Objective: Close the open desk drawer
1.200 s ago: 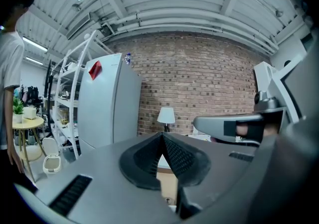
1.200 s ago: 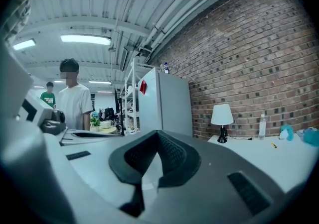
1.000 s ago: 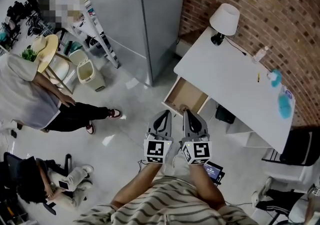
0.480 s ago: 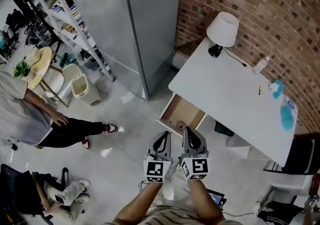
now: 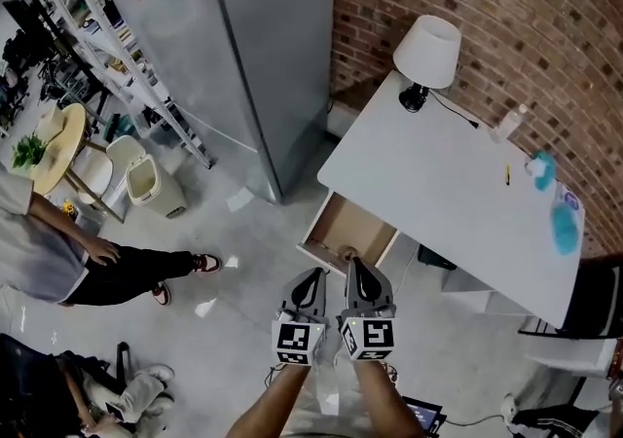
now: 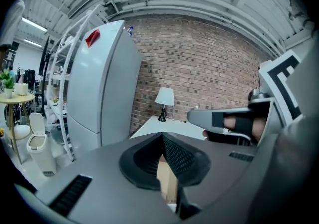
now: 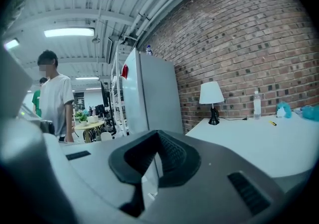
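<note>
The open desk drawer point(image 5: 347, 232) sticks out of the white desk point(image 5: 458, 202) toward me, its pale wooden inside showing. In the head view both grippers are side by side just in front of the drawer's front panel. The left gripper point(image 5: 313, 276) has its jaws shut with nothing between them. The right gripper point(image 5: 354, 265) is also shut and empty, its tip nearest the drawer front. In the left gripper view, the left gripper point(image 6: 162, 136) shows a strip of the drawer's wood point(image 6: 168, 184) through the gap below its pads. The right gripper point(image 7: 158, 134) points toward the desk top point(image 7: 259, 141).
A white lamp point(image 5: 427, 49) stands at the desk's far corner by the brick wall point(image 5: 506, 27). A bottle point(image 5: 509, 121) and blue items point(image 5: 565, 222) lie on the desk. A grey fridge point(image 5: 258, 56), shelving point(image 5: 117, 66), a bin point(image 5: 146, 183) and a seated person point(image 5: 78, 266) are to the left.
Both grippers have sunk together and come closer to the drawer's front. Their jaws stay shut. The head view has shifted, so the desk and drawer sit nearer the middle.
</note>
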Tool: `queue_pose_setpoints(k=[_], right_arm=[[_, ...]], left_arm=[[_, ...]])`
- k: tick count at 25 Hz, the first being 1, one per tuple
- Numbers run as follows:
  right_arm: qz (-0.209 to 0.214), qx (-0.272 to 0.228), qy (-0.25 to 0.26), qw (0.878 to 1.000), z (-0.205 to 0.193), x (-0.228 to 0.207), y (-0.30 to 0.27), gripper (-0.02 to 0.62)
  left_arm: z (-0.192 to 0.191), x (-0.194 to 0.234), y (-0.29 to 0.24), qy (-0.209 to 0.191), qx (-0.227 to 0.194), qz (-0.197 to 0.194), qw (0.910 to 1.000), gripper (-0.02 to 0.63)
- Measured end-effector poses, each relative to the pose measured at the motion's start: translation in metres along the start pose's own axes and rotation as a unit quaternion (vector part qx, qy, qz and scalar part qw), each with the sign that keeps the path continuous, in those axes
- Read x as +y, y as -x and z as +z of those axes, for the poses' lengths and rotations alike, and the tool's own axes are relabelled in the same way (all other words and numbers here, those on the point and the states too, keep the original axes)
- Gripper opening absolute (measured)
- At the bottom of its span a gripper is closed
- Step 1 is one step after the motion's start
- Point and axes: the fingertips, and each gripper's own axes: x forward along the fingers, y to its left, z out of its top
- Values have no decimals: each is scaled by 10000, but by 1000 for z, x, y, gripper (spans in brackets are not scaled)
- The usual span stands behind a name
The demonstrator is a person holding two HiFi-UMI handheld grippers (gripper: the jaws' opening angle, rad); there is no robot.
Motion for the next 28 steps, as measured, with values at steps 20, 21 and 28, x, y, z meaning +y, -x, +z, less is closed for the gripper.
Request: queue_pose_setpoints(k=[20,21,28], right_arm=[[-297,446,-202,9984,-117,-49,-26,11],[-294,462,-207,9983,-122,-50,-27,11],[-265,548,-292,9977,-154,-51,-39,11]], left_arm=[[-100,12,-64,753,241,-189,9967,6],[-105,13,-67,815,244,-218,9961,6],[-125,21,-83,1135,206,-416,9925,6]])
